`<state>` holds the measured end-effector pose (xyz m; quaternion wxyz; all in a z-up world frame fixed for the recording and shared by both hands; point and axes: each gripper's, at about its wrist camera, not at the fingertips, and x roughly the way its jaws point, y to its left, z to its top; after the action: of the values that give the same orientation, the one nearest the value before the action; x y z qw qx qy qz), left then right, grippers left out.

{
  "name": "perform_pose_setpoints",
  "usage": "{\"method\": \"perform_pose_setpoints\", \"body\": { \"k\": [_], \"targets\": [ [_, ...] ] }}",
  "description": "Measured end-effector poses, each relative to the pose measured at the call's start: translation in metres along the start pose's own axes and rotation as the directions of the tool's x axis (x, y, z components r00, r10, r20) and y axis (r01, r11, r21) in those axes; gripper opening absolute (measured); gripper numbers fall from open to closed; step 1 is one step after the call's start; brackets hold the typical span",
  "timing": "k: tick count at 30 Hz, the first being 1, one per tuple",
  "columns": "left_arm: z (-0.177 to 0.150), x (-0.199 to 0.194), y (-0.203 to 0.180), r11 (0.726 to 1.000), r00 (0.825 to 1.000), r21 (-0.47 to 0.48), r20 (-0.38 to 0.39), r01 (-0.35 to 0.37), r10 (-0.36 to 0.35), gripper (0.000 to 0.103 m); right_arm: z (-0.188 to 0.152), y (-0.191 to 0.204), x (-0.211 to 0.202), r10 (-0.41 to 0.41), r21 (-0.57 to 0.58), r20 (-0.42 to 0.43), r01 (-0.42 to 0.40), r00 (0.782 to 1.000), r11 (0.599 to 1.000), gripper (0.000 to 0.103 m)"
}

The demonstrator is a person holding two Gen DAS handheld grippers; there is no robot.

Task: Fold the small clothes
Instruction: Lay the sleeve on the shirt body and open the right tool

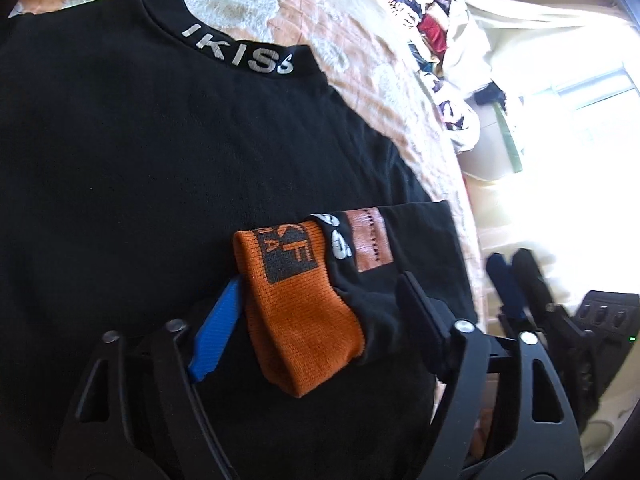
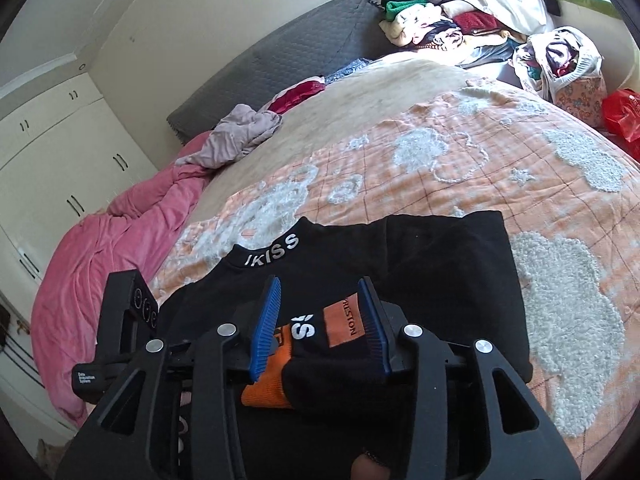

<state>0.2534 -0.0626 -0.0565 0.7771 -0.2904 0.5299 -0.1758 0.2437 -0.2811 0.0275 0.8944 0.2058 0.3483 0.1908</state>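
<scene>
A black sweatshirt (image 1: pixel 140 140) (image 2: pixel 440 264) with "IKISS" on its collar lies flat on the orange patterned bedspread (image 2: pixel 440 160). One sleeve is folded across its body, ending in an orange cuff (image 1: pixel 304 312) (image 2: pixel 264 388). My left gripper (image 1: pixel 320 280) stands open astride that cuff. Its blue pad (image 1: pixel 216 332) touches the cuff's end, and the fabric there looks flat, not pinched. My right gripper (image 2: pixel 320 282) is open, and the sleeve shows between its blue pads. In the left wrist view the right gripper (image 1: pixel 512 260) hangs just off the shirt's right edge.
A pink blanket (image 2: pixel 100 248) is bunched along the bed's left side, with a mauve garment (image 2: pixel 240 132) beyond it. A heap of clothes (image 2: pixel 440 28), a white bag of clothes (image 2: pixel 560 60) and a red bag (image 2: pixel 620 116) crowd the far right. White cupboards (image 2: pixel 60 140) line the left wall.
</scene>
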Motion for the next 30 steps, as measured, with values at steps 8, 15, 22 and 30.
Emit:
{"method": "perform_pose_setpoints", "body": {
  "k": [8, 15, 22, 30],
  "targets": [
    [0.001, -0.003, -0.014, 0.991, 0.995, 0.113, 0.073, -0.076, 0.068, 0.009, 0.006, -0.018, -0.016, -0.066, 0.033, 0.030, 0.065, 0.997, 0.997, 0.045],
    [0.011, -0.070, -0.023, 0.982, 0.975, 0.167, 0.217, -0.085, 0.048, 0.009, 0.008, -0.045, -0.022, -0.165, 0.100, 0.033, 0.161, 0.986, 0.982, 0.049],
    [0.012, -0.117, 0.000, 0.985, 0.951, 0.136, 0.302, -0.108, 0.062, 0.009, 0.006, -0.043, -0.018, -0.177, 0.092, 0.018, 0.175, 0.984, 0.980, 0.050],
    [0.007, -0.146, 0.028, 0.986, 0.933, 0.087, 0.345, -0.139, 0.101, 0.009, 0.003, -0.031, -0.009, -0.184, 0.040, -0.005, 0.184, 0.983, 0.982, 0.050]
  ]
}}
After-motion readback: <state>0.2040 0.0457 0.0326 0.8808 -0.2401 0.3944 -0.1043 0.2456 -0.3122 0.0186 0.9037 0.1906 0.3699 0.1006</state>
